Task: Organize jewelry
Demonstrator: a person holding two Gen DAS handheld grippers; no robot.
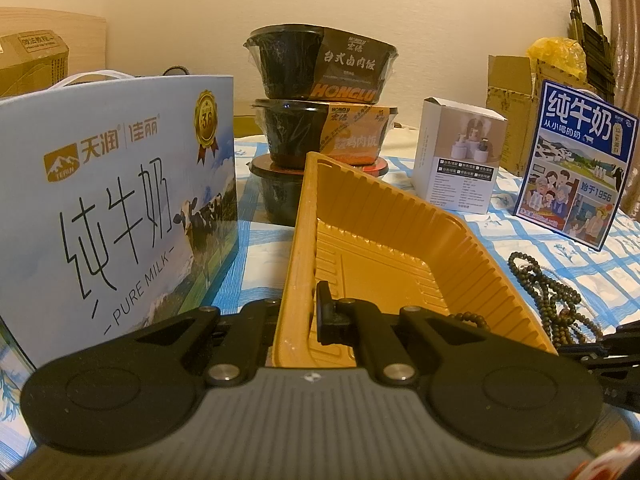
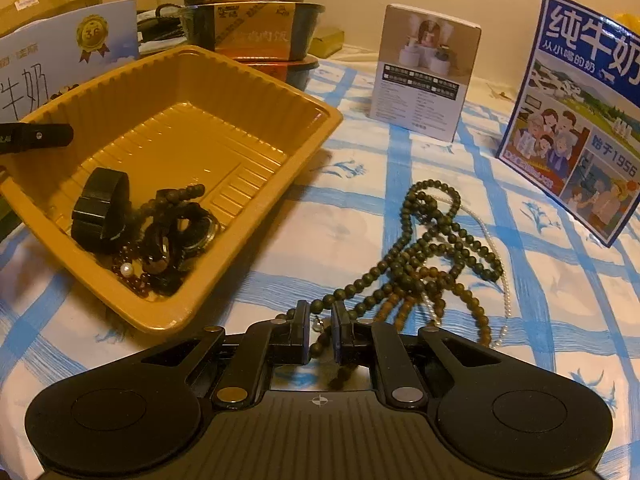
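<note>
An orange plastic tray [image 2: 280,92] sits tilted on the checked cloth. My left gripper [image 1: 300,312] is shut on its side wall, one finger inside and one outside. In the tray's low corner lie a black bracelet [image 2: 102,208], a watch [image 2: 192,236], dark beads and a pearl [image 2: 126,268]. To the tray's right, a long dark bead necklace [image 2: 432,248] lies in loops on the cloth, tangled with a thin pearl strand [image 2: 496,248]. My right gripper [image 2: 320,324] is at the necklace's near end, shut on a strand of its beads. The necklace [image 1: 548,292] also shows in the left wrist view.
A large milk carton box [image 1: 112,208] stands left of the tray, with stacked black food bowls [image 1: 320,120] behind it. A small white box [image 2: 424,76] and a blue milk carton [image 2: 580,120] stand at the back right. Cardboard boxes [image 1: 512,104] are farther back.
</note>
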